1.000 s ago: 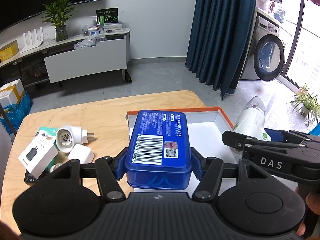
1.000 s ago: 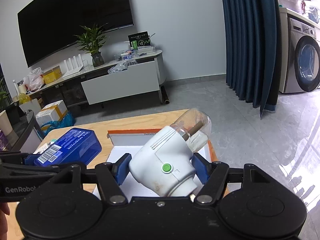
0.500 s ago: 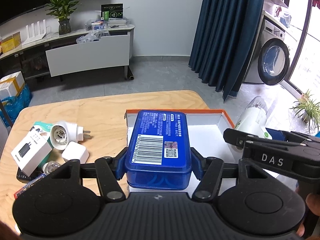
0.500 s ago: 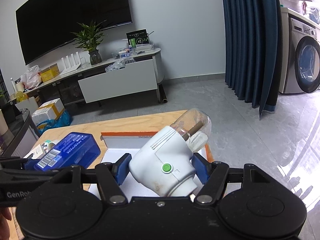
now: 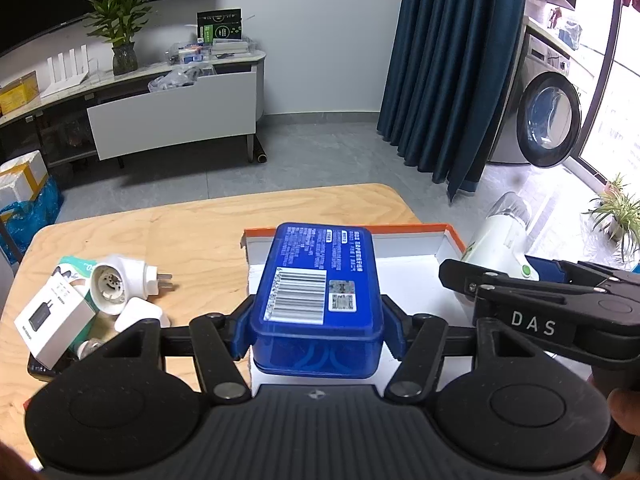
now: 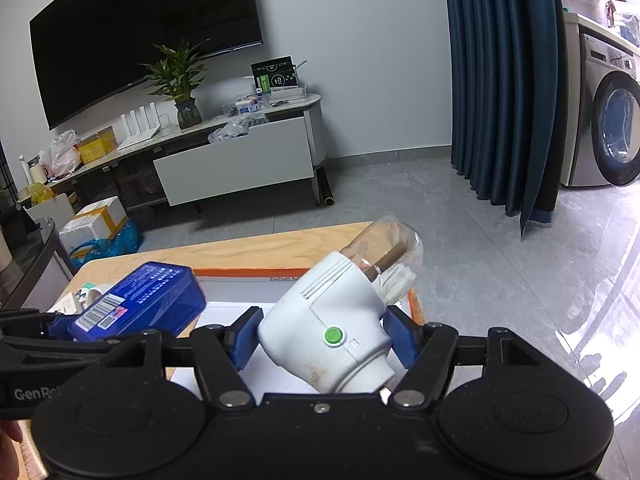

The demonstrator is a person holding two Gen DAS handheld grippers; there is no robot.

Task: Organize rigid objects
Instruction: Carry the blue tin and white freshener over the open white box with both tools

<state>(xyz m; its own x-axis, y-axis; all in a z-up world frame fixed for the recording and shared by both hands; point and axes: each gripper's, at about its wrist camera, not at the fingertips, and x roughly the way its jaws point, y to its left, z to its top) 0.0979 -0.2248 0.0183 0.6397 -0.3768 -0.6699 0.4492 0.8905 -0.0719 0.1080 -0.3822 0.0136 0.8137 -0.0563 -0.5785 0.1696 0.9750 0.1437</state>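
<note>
The left tool (image 5: 316, 332) is clamped on a blue plastic case (image 5: 320, 292), its blue pads pressed against the case's two long sides. The case lies flat in the grip, barcode label facing up, and hangs over the left part of a shallow white box with an orange rim (image 5: 400, 229) that sits on the wooden tabletop (image 5: 200, 236). Whether the case touches the box floor cannot be told from the left wrist view.

The right tool (image 6: 322, 340) holds a white plug adapter (image 6: 324, 332) (green button on its side, a clear cap over its metal prongs), with the pads squeezing its body from both sides. The adapter is tilted, its capped end pointing up and away, over the right part of the same box. In the left wrist view the right tool shows at the right edge, black with the letters DAS on it, and the adapter sticks out beyond the box's right wall.

On the tabletop to the left of the box lies a small cluster: a white lamp-socket adapter (image 5: 120, 286) on its side with its prongs towards the box, a small white cube charger (image 5: 138, 314) just beside it, and a white carton with a black charger pictured on it (image 5: 54, 320), resting partly on other packaging.
</note>
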